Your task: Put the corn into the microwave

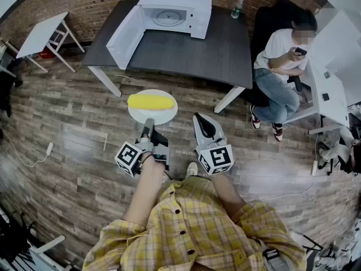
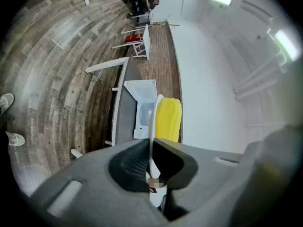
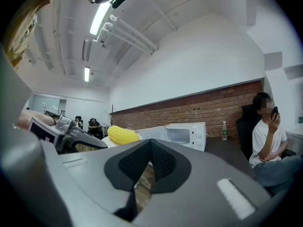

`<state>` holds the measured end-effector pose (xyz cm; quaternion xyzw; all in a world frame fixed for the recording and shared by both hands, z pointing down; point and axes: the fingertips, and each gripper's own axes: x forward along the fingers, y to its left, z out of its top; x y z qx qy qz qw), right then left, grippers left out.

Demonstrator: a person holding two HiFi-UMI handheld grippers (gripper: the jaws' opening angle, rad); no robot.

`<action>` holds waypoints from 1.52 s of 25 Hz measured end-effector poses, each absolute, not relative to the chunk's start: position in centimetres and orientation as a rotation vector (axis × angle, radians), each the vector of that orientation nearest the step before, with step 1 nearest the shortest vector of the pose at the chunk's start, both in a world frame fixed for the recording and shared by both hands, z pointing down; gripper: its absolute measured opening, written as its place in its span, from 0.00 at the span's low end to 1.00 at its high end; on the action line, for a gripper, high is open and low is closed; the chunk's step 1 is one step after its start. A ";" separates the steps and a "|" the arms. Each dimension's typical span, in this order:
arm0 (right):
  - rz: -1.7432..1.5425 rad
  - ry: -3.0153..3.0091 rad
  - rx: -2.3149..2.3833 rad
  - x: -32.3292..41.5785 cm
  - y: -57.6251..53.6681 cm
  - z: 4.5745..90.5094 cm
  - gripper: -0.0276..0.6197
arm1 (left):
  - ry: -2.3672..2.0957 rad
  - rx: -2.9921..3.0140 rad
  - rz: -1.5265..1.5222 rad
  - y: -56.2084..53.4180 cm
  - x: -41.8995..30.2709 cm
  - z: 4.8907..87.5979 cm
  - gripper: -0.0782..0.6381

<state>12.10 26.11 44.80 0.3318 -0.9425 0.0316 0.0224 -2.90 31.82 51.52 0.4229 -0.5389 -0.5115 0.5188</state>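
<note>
A yellow corn cob (image 1: 150,101) lies on a round white plate (image 1: 137,115) held in the air above the wooden floor. My left gripper (image 1: 148,122) is shut on the plate's near rim. In the left gripper view the plate (image 2: 153,119) shows edge-on between the jaws, with the corn (image 2: 169,119) beyond it. The white microwave (image 1: 169,17) stands on the dark table (image 1: 225,52) ahead with its door swung open to the left. My right gripper (image 1: 198,117) hovers beside the plate, shut and empty. In the right gripper view (image 3: 150,146) the corn (image 3: 122,135) and microwave (image 3: 179,135) lie ahead.
A person (image 1: 280,66) sits at the table's right end on a dark chair. A bottle (image 1: 238,7) stands at the table's far right corner. A white folding table (image 1: 40,34) is at the far left and a white desk (image 1: 330,89) at the right.
</note>
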 end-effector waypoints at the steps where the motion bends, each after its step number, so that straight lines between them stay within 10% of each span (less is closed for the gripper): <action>1: 0.095 -2.921 1.025 12.0 26.2 44.8 0.05 | -1.292 1.018 -1.228 31.9 -2.9 51.5 0.13; 38: 0.035 -2.994 0.916 13.8 16.5 44.7 0.05 | -1.311 0.992 -1.277 22.1 0.5 52.1 0.13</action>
